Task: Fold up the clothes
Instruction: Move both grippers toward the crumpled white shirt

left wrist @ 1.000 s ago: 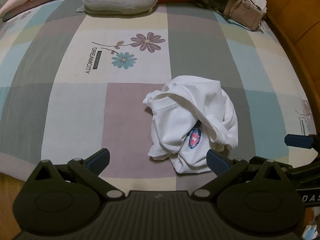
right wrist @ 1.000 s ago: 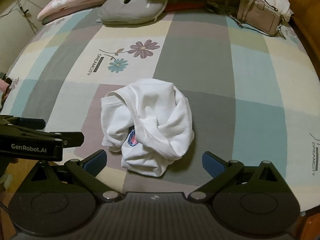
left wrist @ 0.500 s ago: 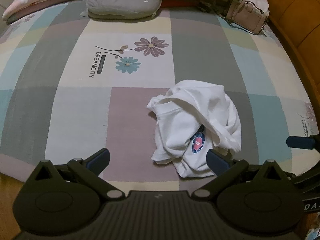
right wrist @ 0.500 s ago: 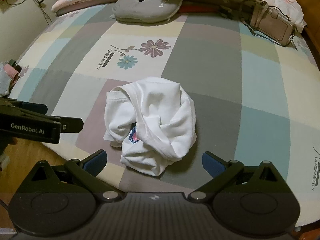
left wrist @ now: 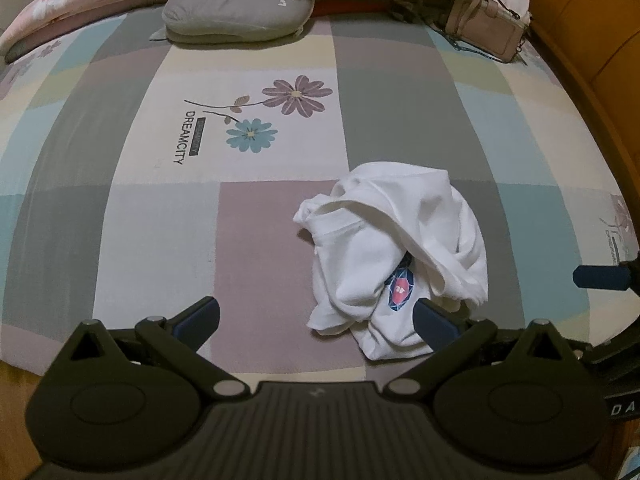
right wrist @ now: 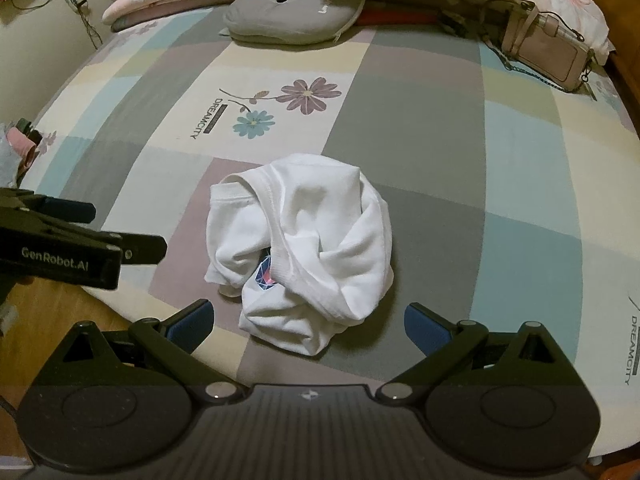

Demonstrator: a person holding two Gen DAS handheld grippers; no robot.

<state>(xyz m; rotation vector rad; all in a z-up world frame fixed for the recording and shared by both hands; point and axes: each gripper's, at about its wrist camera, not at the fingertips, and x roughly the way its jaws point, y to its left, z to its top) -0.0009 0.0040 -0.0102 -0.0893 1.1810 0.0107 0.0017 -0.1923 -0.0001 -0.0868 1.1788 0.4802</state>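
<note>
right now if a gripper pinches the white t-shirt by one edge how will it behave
The crumpled white t-shirt looks soft and floppy, so it would probably drape and unravel rather than lift as a bundle. It seems light; a push would likely just slide it along the bedsheet.

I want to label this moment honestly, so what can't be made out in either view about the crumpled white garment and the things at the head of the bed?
- White garment: bunched, so its type, sleeves and hem are hidden by its own folds in both views.
- Its printed logo: mostly covered by a fold.
- Grey cushion: label lettering too small to read.
- Pink bag: contents not visible.
</note>
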